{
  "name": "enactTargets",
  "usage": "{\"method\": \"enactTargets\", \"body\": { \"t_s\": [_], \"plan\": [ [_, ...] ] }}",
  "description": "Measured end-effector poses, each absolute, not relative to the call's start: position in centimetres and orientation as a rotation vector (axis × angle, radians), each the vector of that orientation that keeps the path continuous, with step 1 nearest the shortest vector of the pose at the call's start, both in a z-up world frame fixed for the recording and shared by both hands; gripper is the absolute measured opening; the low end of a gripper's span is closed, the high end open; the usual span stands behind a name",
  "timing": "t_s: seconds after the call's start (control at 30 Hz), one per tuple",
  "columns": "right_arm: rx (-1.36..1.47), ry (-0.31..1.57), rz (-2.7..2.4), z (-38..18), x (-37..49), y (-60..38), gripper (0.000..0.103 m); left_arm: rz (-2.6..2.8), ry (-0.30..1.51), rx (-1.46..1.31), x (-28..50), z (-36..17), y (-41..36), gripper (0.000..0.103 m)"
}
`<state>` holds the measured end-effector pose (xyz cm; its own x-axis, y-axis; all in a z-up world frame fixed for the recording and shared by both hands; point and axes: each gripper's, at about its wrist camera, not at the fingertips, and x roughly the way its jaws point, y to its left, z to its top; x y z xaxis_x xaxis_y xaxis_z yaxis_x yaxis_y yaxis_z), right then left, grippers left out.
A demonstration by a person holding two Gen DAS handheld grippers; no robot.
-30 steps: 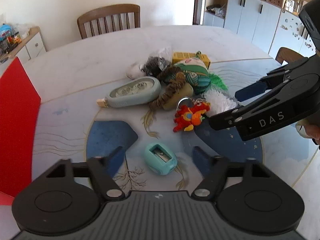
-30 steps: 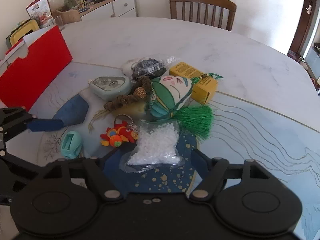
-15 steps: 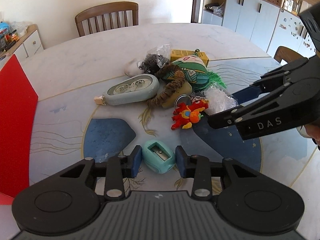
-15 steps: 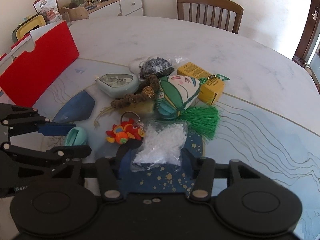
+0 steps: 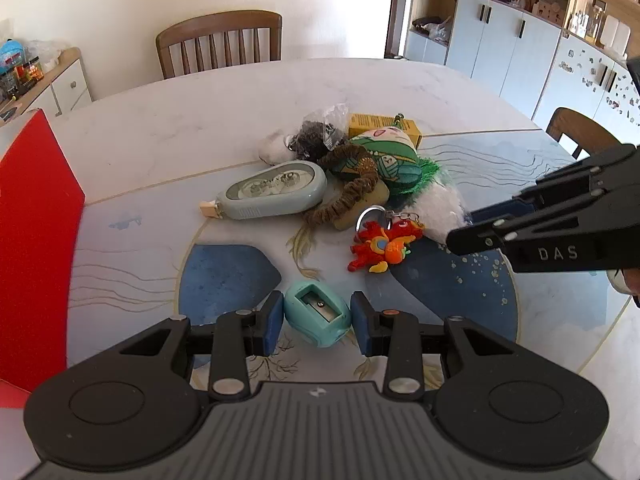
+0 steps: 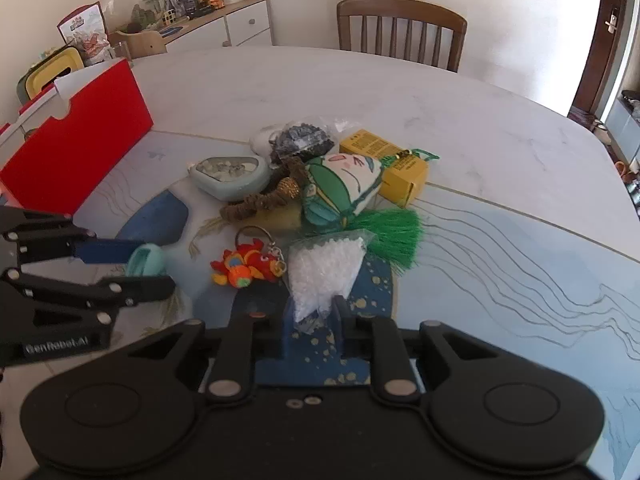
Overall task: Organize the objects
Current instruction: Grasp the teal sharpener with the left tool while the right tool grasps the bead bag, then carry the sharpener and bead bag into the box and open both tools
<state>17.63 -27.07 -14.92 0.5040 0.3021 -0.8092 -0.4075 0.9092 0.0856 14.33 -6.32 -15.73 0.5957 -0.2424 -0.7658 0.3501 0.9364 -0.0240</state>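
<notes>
My left gripper grips the sharpener at bottom centre; my right gripper is closing on the bead bag.

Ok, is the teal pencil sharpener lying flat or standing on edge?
Lying flat. The teal pencil sharpener rests on the table with its blade face up, between the left gripper's jaws.

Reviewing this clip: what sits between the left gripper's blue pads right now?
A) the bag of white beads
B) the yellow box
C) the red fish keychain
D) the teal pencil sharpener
D: the left gripper has its pads on either side of the teal pencil sharpener on the table.
</notes>
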Motion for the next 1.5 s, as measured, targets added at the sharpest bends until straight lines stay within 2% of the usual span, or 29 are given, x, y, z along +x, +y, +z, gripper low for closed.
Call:
{"method": "enactTargets", "body": {
  "t_s": [0.53,0.87,1.5],
  "plan": [
    [-0.074,0.907,0.369,-11.8,14.3,-28.9,0.009,-0.362,0.824,0.110,13.4,-12.9,-4.4,0.036],
    [-0.053,0.858,0.374,-8.7,12.5,-28.2,0.008,-0.371,0.815,0.064,13.0,-10.8,-2.1,0.036],
    [-0.026,0.680,0.537,0.2,13.0,-17.5,0.008,-0.345,0.726,0.019,12.9,-3.2,6.8,0.036]
  ]
}}
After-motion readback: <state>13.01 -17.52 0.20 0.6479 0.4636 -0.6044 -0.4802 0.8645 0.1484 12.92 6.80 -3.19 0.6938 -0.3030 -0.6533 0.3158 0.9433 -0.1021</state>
